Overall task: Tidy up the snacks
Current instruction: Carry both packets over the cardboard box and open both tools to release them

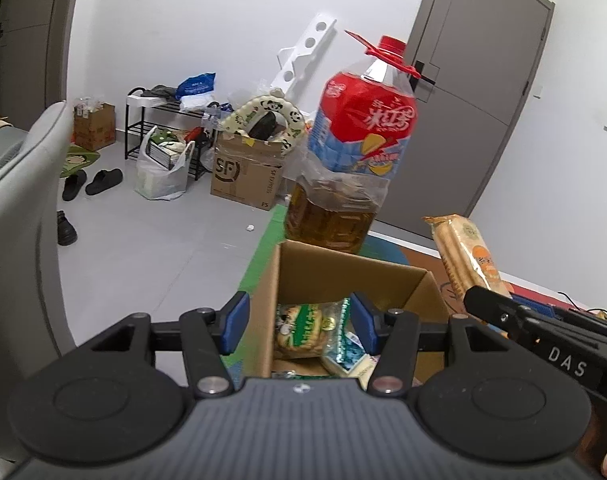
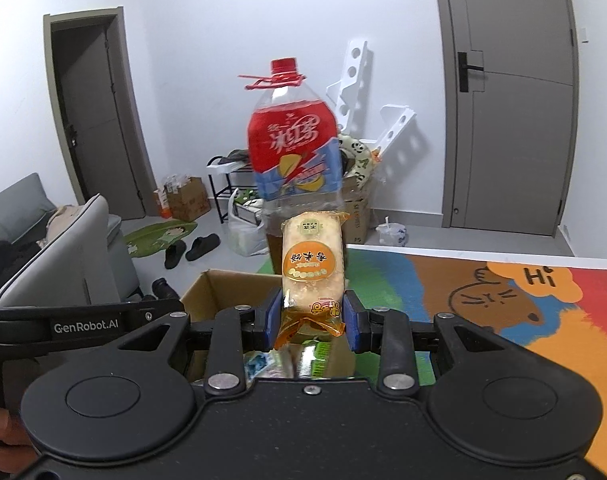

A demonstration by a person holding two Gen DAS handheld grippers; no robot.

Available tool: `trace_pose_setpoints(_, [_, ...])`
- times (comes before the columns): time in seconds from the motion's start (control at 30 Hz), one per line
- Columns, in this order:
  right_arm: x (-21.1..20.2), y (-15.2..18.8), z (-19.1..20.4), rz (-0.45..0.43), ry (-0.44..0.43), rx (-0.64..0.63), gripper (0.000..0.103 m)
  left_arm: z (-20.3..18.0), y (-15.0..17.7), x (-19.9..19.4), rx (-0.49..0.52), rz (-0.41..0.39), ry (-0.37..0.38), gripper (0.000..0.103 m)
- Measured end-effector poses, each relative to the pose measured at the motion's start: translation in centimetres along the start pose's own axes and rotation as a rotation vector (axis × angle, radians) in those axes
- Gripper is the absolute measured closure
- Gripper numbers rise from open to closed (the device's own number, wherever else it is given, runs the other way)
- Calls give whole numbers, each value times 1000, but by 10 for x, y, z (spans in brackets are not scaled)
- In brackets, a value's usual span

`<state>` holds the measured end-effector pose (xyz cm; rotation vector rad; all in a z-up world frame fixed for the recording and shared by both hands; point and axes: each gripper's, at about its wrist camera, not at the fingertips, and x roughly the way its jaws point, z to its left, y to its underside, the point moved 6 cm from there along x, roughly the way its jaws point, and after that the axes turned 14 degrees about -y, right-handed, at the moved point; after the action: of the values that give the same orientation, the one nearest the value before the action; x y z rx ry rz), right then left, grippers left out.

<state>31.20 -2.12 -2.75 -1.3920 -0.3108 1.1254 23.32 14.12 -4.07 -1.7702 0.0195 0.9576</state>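
Gripping an orange cracker packet (image 2: 312,276) by its lower end, the right tongs (image 2: 313,316) hold it above the cardboard box (image 1: 343,276) (snacks inside); left tongs (image 1: 299,322) gape, empty, over that box.

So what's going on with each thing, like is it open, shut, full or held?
Left tongs: open, nothing between them, over the box.
Right tongs: shut on the cracker pack.
Cracker pack: sealed, held upright by its lower end.
Cardboard box: open, with snack packs lying inside.
Big bottle: upright, red cap on, partly full of brown drink.
Grey door: shut.
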Motion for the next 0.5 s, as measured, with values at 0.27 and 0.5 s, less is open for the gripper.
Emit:
trace_pose_setpoints(0.27, [1,0,6,18,-6,-3,57,2,-4,-3,-8,-12,-19,41])
trace_pose_setpoints(0.5, [-19,7,-17,15,44,45,54,-13,4,-9,11,-9,-1,29])
